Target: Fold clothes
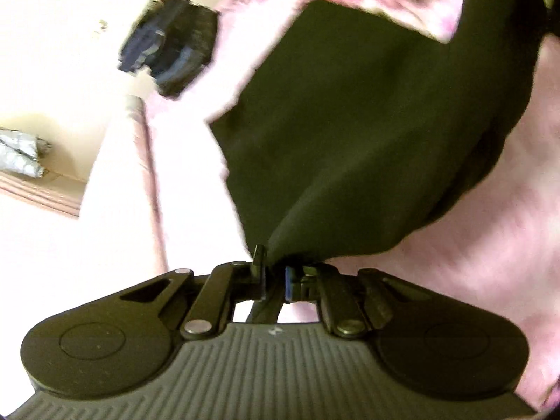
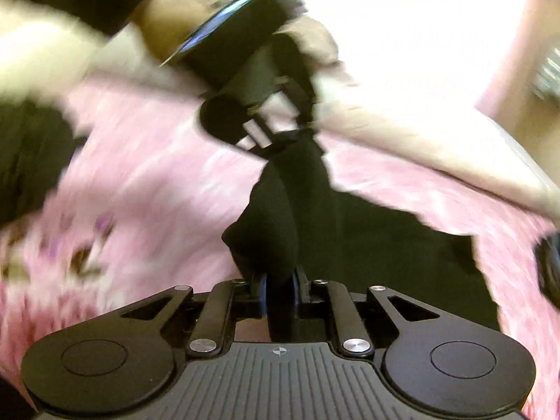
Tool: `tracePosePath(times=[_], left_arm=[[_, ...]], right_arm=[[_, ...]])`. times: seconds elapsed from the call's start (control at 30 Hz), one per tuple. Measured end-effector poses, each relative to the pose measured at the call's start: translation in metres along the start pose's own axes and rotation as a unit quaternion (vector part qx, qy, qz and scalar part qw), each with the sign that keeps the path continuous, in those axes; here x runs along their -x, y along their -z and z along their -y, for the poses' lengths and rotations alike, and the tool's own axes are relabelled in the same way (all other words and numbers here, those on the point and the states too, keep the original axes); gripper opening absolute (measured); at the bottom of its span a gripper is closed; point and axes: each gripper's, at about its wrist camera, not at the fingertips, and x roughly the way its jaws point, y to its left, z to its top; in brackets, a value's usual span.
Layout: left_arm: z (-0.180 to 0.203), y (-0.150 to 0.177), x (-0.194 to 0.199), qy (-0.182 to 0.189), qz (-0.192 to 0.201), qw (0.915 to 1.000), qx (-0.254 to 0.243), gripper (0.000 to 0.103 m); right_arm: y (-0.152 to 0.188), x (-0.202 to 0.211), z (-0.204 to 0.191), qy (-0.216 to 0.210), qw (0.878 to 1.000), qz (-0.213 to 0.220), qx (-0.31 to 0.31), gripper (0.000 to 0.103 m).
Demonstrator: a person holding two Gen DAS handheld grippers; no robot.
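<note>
The left gripper (image 1: 274,269) has its jaws drawn together on a pinched corner of a dark garment (image 1: 350,122), and the cloth fans out and away from the fingers, lifted off a pink bedspread (image 1: 490,227). The right gripper (image 2: 280,285) is likewise clamped on a bunched fold of the same dark garment (image 2: 280,210), which rises in a narrow rope from its fingers toward the left gripper (image 2: 280,133) seen further off.

Both views are smeared by motion, so the weave, seams and kind of garment cannot be made out. In the left wrist view the cloth covers the middle of the frame and hides most of the bed behind it; the upper right corner shows only a dark sliver of the other tool, too cut off to read. The pinch point itself is partly buried in fabric in both views.

The left wrist view alone shows a blurred pile of dark folded clothes (image 1: 168,42) lying on the pale surface to the upper left, and a grey crumpled item (image 1: 21,154) at the left edge. The right wrist view alone shows the person's hand (image 2: 315,52) around the left tool, a pale sheet edge (image 2: 420,140) crossing the bedspread (image 2: 157,182), and more dark cloth at the far left.
</note>
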Motion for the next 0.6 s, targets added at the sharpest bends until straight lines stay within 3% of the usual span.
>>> tracePosePath(times=[0.1, 0.23, 0.33, 0.43, 0.6], left_arm=[[-0.045, -0.047, -0.01, 0.015, 0.0, 0.9999, -0.005, 0.008], [-0.086, -0.115, -0.055, 0.049, -0.009, 0.9985, -0.023, 0.008], [-0.102, -0.16, -0.106, 0.084, -0.012, 0.9954, -0.046, 0.008], [-0.106, -0.193, -0.16, 0.119, -0.015, 0.9906, -0.066, 0.008], [-0.095, -0.224, -0.249, 0.185, -0.032, 0.9787, -0.083, 0.008]], right_arm=[[0.0, 0.033, 0.063, 0.018, 0.994, 0.023, -0.101, 0.012], [0.024, 0.057, 0.152, 0.03, 0.972, 0.031, -0.229, 0.008], [0.059, 0.053, 0.215, 0.019, 0.944, 0.02, -0.329, 0.007], [0.102, 0.043, 0.266, 0.011, 0.906, 0.008, -0.423, 0.006], [0.159, 0.024, 0.317, 0.015, 0.862, -0.007, -0.507, 0.006]])
